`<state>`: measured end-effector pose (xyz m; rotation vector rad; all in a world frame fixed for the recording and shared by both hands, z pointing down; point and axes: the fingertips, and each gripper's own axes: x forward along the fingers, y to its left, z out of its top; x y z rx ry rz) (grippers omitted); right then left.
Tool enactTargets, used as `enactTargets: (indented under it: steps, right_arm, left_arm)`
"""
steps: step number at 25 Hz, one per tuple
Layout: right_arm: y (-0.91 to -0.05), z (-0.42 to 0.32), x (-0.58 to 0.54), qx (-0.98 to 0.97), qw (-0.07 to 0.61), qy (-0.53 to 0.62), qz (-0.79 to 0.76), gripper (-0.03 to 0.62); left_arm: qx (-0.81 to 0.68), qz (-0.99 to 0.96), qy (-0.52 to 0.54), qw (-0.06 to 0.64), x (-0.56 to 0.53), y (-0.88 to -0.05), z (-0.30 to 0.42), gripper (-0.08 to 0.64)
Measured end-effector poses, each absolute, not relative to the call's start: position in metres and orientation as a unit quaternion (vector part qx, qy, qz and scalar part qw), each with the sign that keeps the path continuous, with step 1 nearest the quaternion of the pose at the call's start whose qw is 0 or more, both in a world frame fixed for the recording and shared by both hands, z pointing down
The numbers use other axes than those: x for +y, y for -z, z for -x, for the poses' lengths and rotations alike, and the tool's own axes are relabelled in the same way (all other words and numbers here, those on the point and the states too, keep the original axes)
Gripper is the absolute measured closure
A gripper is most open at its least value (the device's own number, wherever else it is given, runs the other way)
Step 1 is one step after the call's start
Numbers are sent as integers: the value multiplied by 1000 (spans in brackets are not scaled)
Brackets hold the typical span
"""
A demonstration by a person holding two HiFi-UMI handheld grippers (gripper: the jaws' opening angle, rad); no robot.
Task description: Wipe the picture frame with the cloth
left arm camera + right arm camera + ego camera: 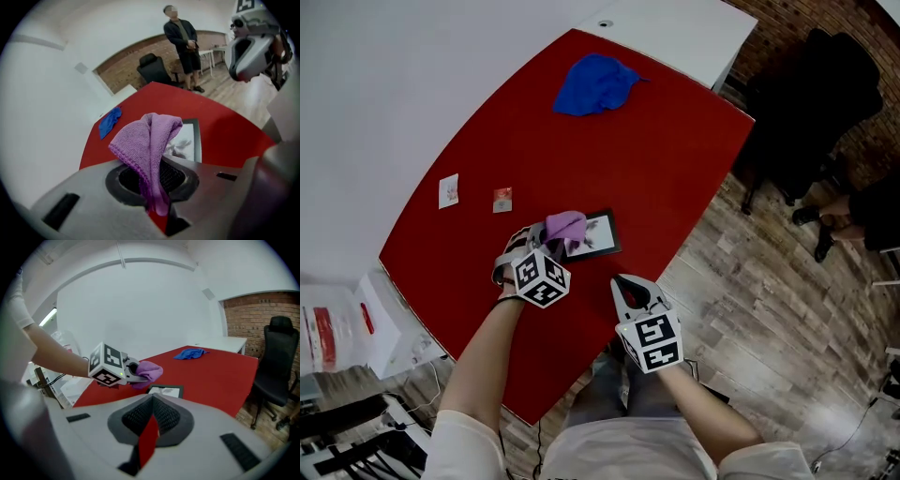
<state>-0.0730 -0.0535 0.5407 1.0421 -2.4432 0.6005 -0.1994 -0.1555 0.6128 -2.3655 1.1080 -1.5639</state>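
Red table [675,169]: picture frame [598,234], blue cloth [595,84]

The left gripper [547,246] and right gripper [623,289] are pale grey moulded shells with black mesh pads [136,416]. Each bears a white cube [542,279] printed with black square markers. A green light [121,374] glows on the left one. The person wears short white sleeves [464,439] and grey trousers [623,394].

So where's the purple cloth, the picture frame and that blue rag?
purple cloth [143,138], left gripper view, on its draped fold.
picture frame [598,234], head view, on the picture's middle.
blue rag [595,84], head view, on its bunched middle.
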Motion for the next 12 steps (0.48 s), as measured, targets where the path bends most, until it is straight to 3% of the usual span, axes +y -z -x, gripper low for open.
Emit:
enactTargets:
  steps: [12]
  right_arm:
    - [-546,61,-55,-875,198,-227,-378,588]
  left_arm:
    - [271,767,581,35,-156,-657,185,495]
